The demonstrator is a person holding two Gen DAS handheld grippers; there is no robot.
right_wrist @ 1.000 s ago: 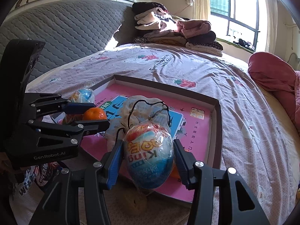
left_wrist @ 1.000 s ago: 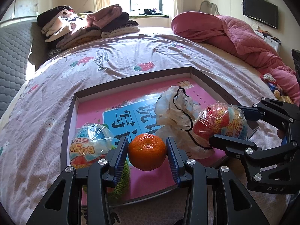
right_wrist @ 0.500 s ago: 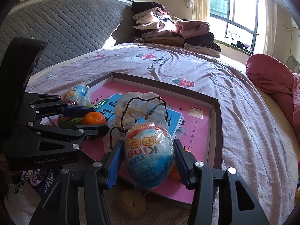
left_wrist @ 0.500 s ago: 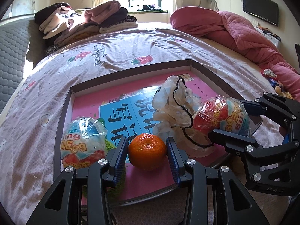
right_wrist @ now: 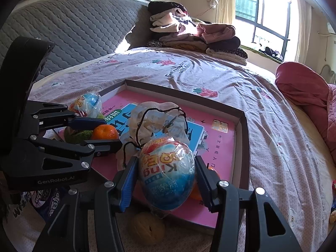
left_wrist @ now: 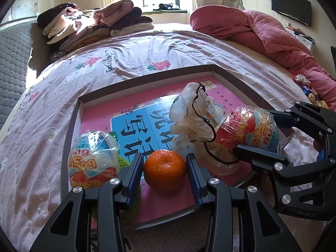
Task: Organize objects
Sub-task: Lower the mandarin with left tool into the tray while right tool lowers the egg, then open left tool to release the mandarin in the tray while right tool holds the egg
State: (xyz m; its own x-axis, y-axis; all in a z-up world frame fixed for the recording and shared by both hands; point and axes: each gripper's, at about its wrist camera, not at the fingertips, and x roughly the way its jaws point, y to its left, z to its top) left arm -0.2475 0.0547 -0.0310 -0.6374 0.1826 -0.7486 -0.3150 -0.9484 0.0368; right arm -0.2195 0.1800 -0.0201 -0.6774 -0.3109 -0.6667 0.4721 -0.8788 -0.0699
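Gripper pair both loaded: right gripper (right_wrist: 167, 175) clamped a wrapped toy egg (right_wrist: 168, 174) above the near edge of the box lid (left_wrist: 231, 76) on the bed (left_wrist: 126, 63); left gripper (left_wrist: 164, 173) pinched a mandarin (left_wrist: 165, 170) low over the lid's pink floor. Neither was set down yet, so sorting looked partly done. Already in the lid: drawstring pouch (left_wrist: 195, 126), second egg (left_wrist: 92, 157), green knit piece (right_wrist: 76, 135). The pouch crowded the middle. A walnut-like ball (right_wrist: 147, 226) lay outside.

my matt black plastic left gripper (left_wrist: 164, 173) is pinching a dimpled orange mandarin (left_wrist: 165, 170); glossy crinkled film is wrapping the plastic toy egg (right_wrist: 167, 175).
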